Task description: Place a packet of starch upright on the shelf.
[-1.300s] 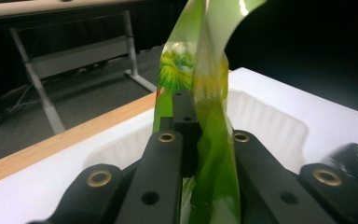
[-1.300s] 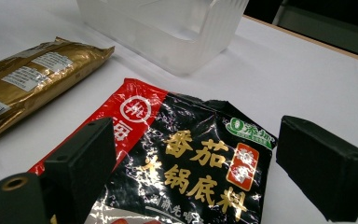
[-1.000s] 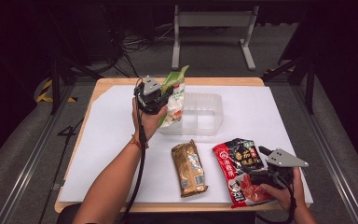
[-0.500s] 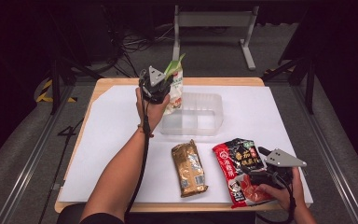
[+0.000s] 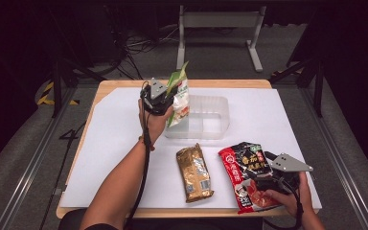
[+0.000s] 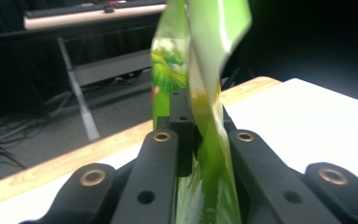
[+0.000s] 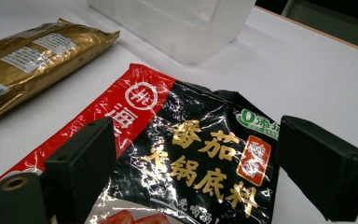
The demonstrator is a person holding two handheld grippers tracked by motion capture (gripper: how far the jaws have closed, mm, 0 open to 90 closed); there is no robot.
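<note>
left gripper (image 5: 165, 101): clamped tight on the green bag (image 5: 178, 98), holding it up in the air over the left end of the tub (image 5: 216, 117). In the left gripper view the jaws pinch the bag (image 6: 208, 140) right between them, with the foil twisting up past the tips.

green bag: hanging roughly upright, top corner poking up and leaning a bit to the right in the high view. Its bottom end sits at about the tub's near-left corner; can't tell if it touches the rim.

tub: clear plastic, on the white sheet (image 5: 115, 143) toward the far side of the table (image 5: 103, 88). Looks like it has a divider in the middle.

right gripper (image 5: 261, 170): jaws spread wide, down low at the near-right corner, resting over the red bag (image 5: 244, 165). In the right gripper view the two pads stand on either side of the red bag (image 7: 200, 158) without squeezing it.

red bag: red and black with gold lettering, lying flat on the sheet, near-right, a bit crinkled.

gold pack (image 5: 195, 171): lying flat just left of the red bag, near the front edge, not touching it. It also shows at the top left of the right gripper view (image 7: 32, 56), with the tub (image 7: 182, 28) behind it.

hands: left hand (image 5: 154, 122) is raised with the forearm reaching in from the bottom; right hand (image 5: 287, 196) is low by the table edge.
</note>
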